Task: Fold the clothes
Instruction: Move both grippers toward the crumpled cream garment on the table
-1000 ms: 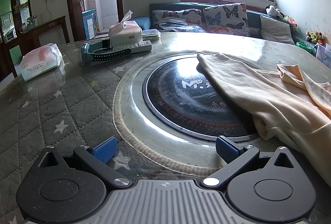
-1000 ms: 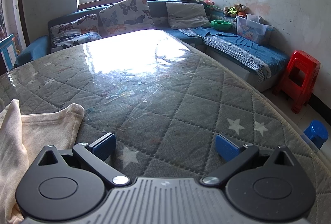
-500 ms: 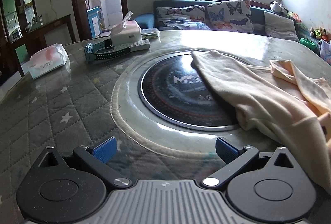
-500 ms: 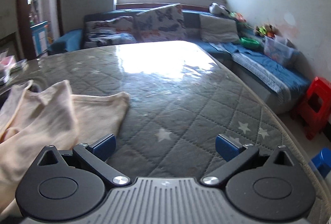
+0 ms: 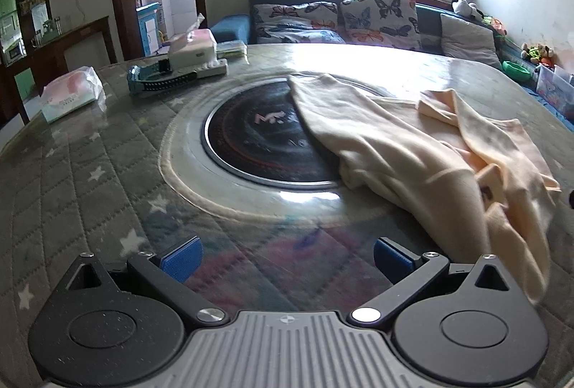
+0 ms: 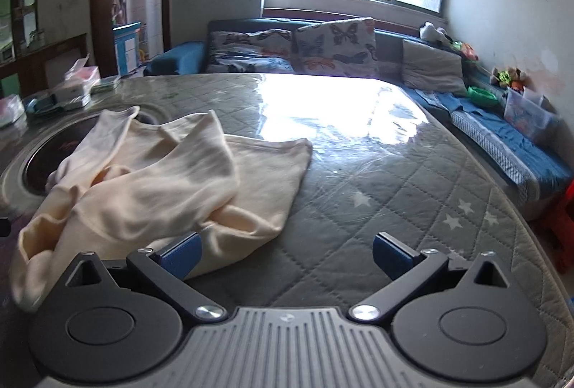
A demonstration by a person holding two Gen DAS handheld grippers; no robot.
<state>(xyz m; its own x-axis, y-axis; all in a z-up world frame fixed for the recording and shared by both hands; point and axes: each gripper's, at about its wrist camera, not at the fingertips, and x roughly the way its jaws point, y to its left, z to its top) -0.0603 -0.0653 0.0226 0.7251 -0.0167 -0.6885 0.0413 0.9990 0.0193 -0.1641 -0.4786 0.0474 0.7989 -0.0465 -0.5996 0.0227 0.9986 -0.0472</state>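
Meanwhile, left gripper [image 5: 285, 257] fingers wide apart, empty, right gripper [image 6: 286, 253] likewise, cream garment [image 6: 150, 187] crumpled on table [image 6: 376, 208].

Both tongs [image 5: 285, 257] [image 6: 286, 253] agape, empty.

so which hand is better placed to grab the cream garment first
Probably right. The right tongs are open with the left pad already at the edge of the cream garment. The left tongs, also open, face bare table; the garment lies off to their right.

Tissue pack [image 5: 70, 92], tissue box [image 5: 192, 47], butterfly cushions [image 5: 380, 15] behind quilted table [image 5: 71, 180].
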